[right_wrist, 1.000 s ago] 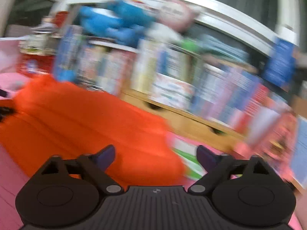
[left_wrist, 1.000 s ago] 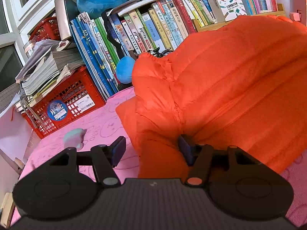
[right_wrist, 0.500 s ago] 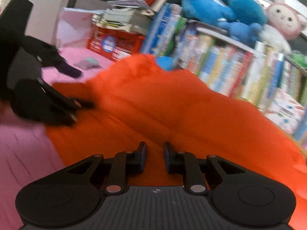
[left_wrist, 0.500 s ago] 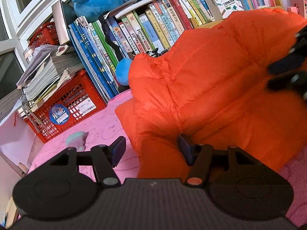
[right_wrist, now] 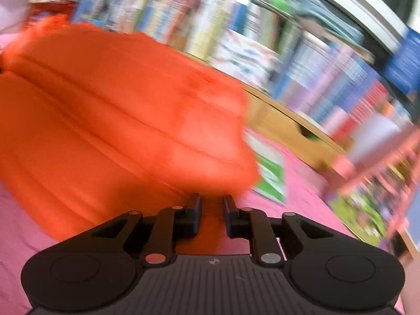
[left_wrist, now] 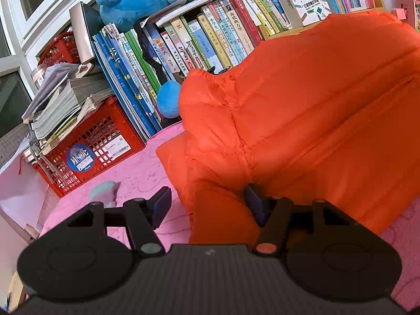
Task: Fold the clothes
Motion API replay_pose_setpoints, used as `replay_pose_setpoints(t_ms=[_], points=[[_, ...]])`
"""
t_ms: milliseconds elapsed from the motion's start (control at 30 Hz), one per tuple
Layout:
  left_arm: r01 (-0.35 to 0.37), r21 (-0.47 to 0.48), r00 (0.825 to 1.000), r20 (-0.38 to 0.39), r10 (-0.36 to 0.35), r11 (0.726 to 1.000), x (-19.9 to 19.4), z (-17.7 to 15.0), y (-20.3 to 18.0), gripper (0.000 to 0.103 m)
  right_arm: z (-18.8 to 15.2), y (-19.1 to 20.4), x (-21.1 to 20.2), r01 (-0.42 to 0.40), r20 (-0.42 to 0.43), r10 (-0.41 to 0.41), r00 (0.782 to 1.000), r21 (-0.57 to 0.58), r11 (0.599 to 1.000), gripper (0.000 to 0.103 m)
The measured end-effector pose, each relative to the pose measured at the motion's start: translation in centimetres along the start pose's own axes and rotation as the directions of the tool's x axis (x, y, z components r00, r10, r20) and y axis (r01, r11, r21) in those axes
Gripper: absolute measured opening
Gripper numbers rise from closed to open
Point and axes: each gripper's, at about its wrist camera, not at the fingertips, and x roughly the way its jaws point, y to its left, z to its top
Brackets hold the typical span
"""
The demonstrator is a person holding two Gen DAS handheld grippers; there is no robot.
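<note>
While the left gripper (left_wrist: 207,204) is staying put, wide open around a fold of the orange puffer jacket (left_wrist: 315,120), the right gripper (right_wrist: 212,211) is swinging away from its spot half a second ago, nearly closed and pinching the jacket's edge. Only the left view is showing the red crate (left_wrist: 97,149) at 9 o'clock; the right view is blurry, with a green book (right_wrist: 273,176) at 3 o'clock.

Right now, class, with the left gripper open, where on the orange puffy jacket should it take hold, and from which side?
Probably the flat bottom corner of the orange puffy jacket, already lying between the left gripper fingers. Come in low from the near edge, along the pink cover: that flap is thinner than the padded ridges above.
</note>
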Motion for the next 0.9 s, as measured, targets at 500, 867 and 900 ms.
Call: replay_pose_setpoints(t_ms=[500, 867, 900], points=[[-0.002, -0.241, 0.992, 0.125, 0.033, 0.97, -6.1, 0.2, 5.0, 0.065, -1.9, -5.8, -6.2, -0.144, 0.062, 0.132, 0.989, 0.254, 0.956, 0.061], [0.299, 0.265, 0.926, 0.153, -0.346, 0.917, -9.8, 0.0, -7.2, 0.069, -0.5, 8.5, -13.5, -0.173, 0.188, 0.291, 0.938, -0.472, 0.864, 0.087], [0.306, 0.289, 0.921, 0.152, -0.359, 0.907, -9.5, 0.1, -8.5, 0.069, -0.1, 9.4, -13.3, -0.182, 0.188, 0.306, 0.933, -0.487, 0.854, 0.087]])
